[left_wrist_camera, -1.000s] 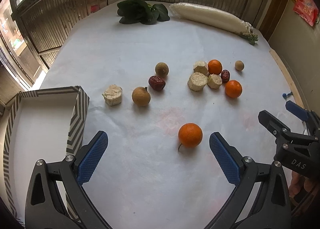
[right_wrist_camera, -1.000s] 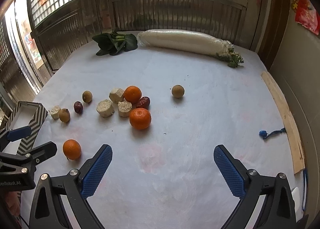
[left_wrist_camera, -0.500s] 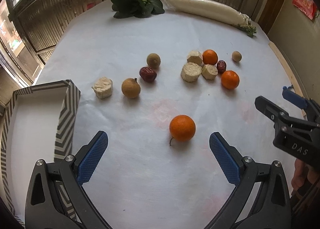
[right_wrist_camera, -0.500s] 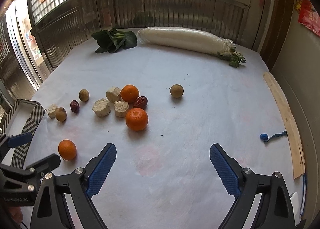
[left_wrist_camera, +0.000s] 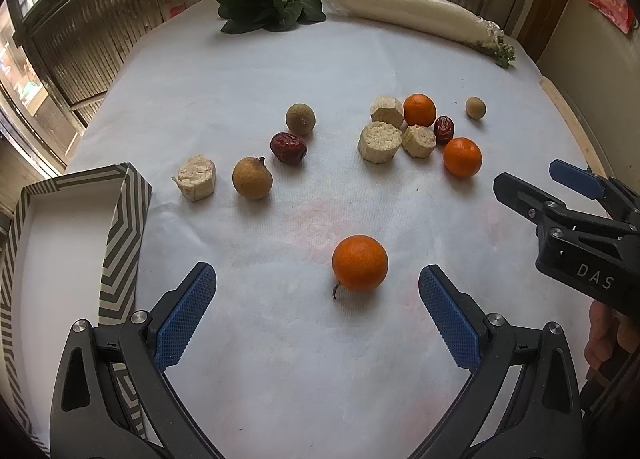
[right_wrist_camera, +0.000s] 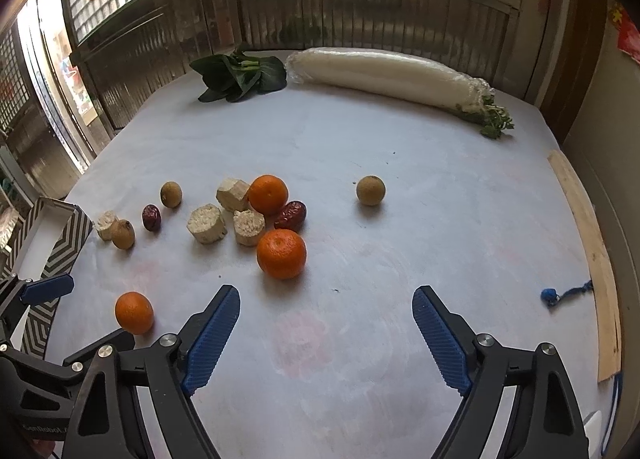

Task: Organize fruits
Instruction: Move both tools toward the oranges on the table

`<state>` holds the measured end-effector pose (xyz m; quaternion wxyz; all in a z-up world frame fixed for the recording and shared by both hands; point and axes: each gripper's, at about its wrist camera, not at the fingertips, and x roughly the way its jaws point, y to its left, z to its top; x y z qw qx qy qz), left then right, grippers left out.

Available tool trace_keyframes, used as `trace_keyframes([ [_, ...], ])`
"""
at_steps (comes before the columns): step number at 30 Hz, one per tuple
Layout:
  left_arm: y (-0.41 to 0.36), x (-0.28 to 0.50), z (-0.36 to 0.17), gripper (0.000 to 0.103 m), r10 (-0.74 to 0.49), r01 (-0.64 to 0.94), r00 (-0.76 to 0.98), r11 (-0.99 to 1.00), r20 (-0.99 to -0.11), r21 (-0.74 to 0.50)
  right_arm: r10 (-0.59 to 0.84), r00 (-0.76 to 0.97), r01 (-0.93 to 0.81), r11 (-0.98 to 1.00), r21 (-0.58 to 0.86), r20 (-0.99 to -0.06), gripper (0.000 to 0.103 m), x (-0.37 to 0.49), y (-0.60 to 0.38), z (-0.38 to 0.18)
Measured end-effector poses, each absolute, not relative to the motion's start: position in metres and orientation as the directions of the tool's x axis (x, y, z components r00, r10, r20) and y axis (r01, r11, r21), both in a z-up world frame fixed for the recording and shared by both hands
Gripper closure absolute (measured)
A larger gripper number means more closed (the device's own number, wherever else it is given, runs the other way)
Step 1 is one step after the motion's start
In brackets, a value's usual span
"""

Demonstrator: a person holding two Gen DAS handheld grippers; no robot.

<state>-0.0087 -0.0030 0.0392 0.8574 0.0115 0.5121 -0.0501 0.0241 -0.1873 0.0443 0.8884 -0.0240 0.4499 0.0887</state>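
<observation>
Tangerine at twelve o'clock of our left gripper, both claws released and empty; right gripper idle. We should centre, close gently, then carry to the striped box at nine o'clock.

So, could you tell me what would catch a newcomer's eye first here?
Probably the lone bright orange mandarin on the white table cover, just ahead of the open left tongs. Beyond it lies a long plastic-wrapped white radish; a zigzag-striped box sits left.

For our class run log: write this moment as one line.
left tool: open, nearing orange | right tool: open, empty | box: empty
</observation>
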Motion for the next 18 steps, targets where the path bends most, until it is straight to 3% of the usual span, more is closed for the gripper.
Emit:
trace_keyframes([
  [18, -0.0073, -0.0075, 0.0375, 0.001, -0.075, 0.104, 0.469, 0.994, -0.880, -0.029, 0.151, 0.564, -0.185, 0.981, 0.054, -0.812, 0.016, 0.0335, -0.1878, 0.0392],
])
